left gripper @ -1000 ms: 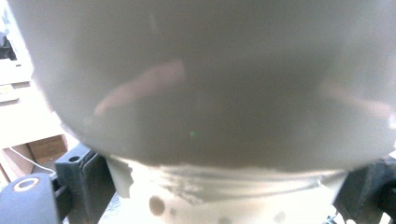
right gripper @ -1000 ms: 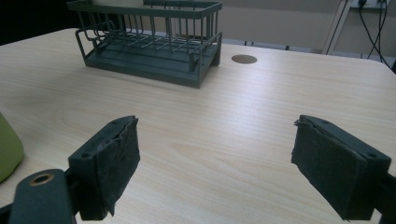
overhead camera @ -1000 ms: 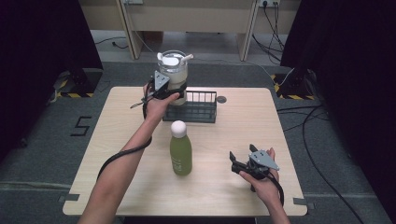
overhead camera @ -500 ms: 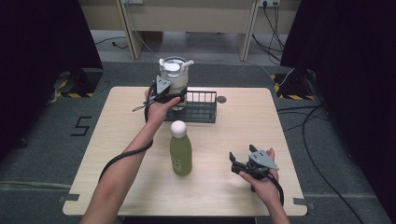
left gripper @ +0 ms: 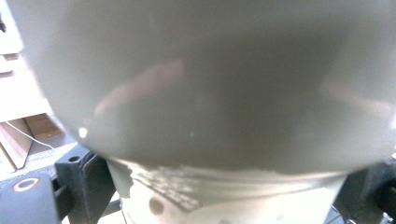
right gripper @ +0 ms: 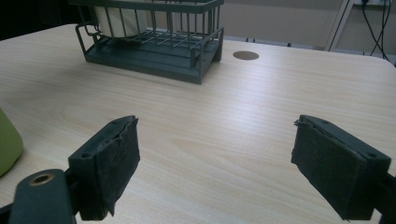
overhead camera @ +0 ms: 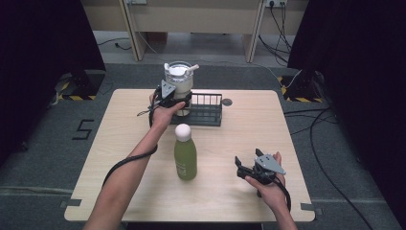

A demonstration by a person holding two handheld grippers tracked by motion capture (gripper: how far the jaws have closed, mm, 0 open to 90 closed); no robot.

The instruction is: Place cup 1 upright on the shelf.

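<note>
My left gripper [overhead camera: 178,104] is shut on a pale lidded cup [overhead camera: 178,81] with a white straw, held upright at the left end of the black wire rack [overhead camera: 207,113]. In the left gripper view the cup's wall [left gripper: 205,93] is pressed close between the jaws of the left gripper [left gripper: 224,196]. Its base [right gripper: 116,23] sits inside the rack [right gripper: 154,46] in the right gripper view. My right gripper [overhead camera: 239,166] rests near the table's front right, open, nothing between its pads [right gripper: 112,163]. A green bottle [overhead camera: 185,155] with a white cap stands mid-table.
The green bottle's edge [right gripper: 7,140] lies just left of the right gripper's jaws. A round cable hole [overhead camera: 227,101] sits behind the rack's right end. The left gripper's cable [overhead camera: 129,160] loops over the forearm. Dark curtains and floor cables surround the table [overhead camera: 119,143].
The left gripper has sunk with the cup, bringing it lower into the rack's left end. The right gripper and the bottle have stayed put.
</note>
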